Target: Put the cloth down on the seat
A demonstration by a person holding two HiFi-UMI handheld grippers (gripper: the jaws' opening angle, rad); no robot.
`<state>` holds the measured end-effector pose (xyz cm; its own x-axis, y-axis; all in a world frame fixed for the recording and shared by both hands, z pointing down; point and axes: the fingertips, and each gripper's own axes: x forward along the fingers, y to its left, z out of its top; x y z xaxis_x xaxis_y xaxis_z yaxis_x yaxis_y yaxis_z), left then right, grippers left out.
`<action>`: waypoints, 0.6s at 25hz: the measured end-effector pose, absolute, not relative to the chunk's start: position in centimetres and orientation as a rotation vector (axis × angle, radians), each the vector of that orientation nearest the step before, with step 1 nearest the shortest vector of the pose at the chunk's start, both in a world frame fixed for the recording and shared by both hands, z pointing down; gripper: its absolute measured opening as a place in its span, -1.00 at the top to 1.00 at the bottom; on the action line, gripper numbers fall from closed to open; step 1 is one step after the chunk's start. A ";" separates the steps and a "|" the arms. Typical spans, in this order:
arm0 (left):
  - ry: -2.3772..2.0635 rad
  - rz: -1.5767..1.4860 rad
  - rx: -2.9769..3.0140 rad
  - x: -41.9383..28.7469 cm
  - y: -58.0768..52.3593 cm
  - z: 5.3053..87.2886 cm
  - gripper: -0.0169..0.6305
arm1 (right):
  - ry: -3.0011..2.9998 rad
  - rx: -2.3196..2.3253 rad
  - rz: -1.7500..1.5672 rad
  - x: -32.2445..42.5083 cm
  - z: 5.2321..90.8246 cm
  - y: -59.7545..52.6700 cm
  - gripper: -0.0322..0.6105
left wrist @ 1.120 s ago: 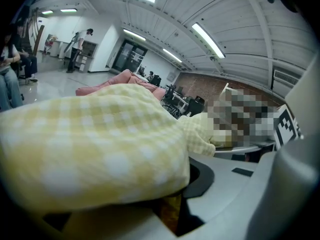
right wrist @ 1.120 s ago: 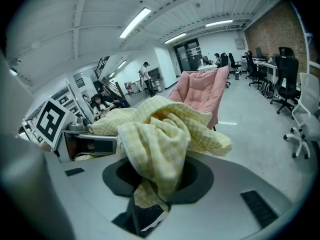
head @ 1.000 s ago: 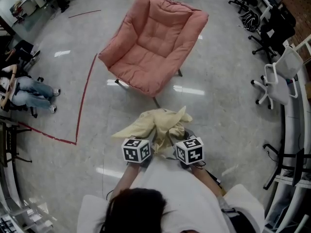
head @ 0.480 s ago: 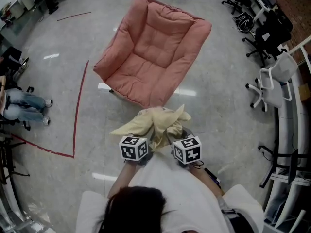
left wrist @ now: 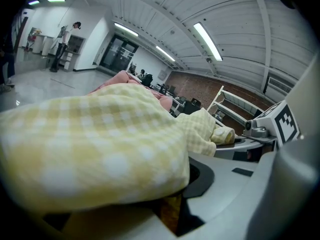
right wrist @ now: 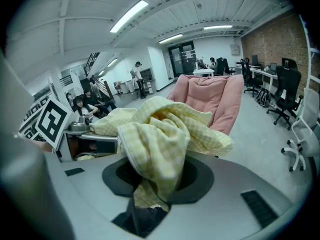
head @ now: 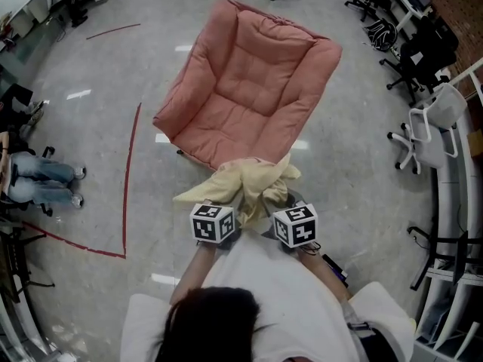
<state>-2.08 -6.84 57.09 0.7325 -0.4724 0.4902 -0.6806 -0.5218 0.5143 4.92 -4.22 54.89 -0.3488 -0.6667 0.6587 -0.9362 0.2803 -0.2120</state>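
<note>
A pale yellow checked cloth point(head: 240, 185) hangs bunched between both grippers, just in front of the pink cushioned seat point(head: 249, 81). My left gripper point(head: 226, 213) is shut on the cloth point(left wrist: 95, 154), which covers most of the left gripper view and hides the jaws. My right gripper point(head: 273, 211) is shut on another fold of the cloth point(right wrist: 160, 144), which drapes over its jaws. The pink seat point(right wrist: 210, 101) stands right ahead in the right gripper view, and its top edge point(left wrist: 125, 76) peeks over the cloth in the left gripper view.
Red tape lines point(head: 127, 179) mark the grey floor at the left. A seated person's legs point(head: 38, 179) are at the far left. Office chairs point(head: 426, 127) and a curved desk edge point(head: 453, 202) stand at the right. More chairs point(right wrist: 285, 91) line the right wall.
The view has closed in on the seat, which now lies nearer the cloth's front edge. Both grippers keep their hold on the cloth.
</note>
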 end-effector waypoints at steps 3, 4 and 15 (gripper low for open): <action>-0.863 0.373 2.213 -2.3 -8.1 57.2 0.66 | -2.108 1.445 0.820 4.7 54.9 -5.4 0.43; -0.865 0.376 2.211 -2.5 -8.5 57.2 0.65 | -2.109 1.444 0.822 4.6 55.0 -5.8 0.43; -0.944 0.344 2.157 -2.5 -15.2 57.5 0.65 | -2.158 1.386 0.804 4.8 55.5 -13.1 0.43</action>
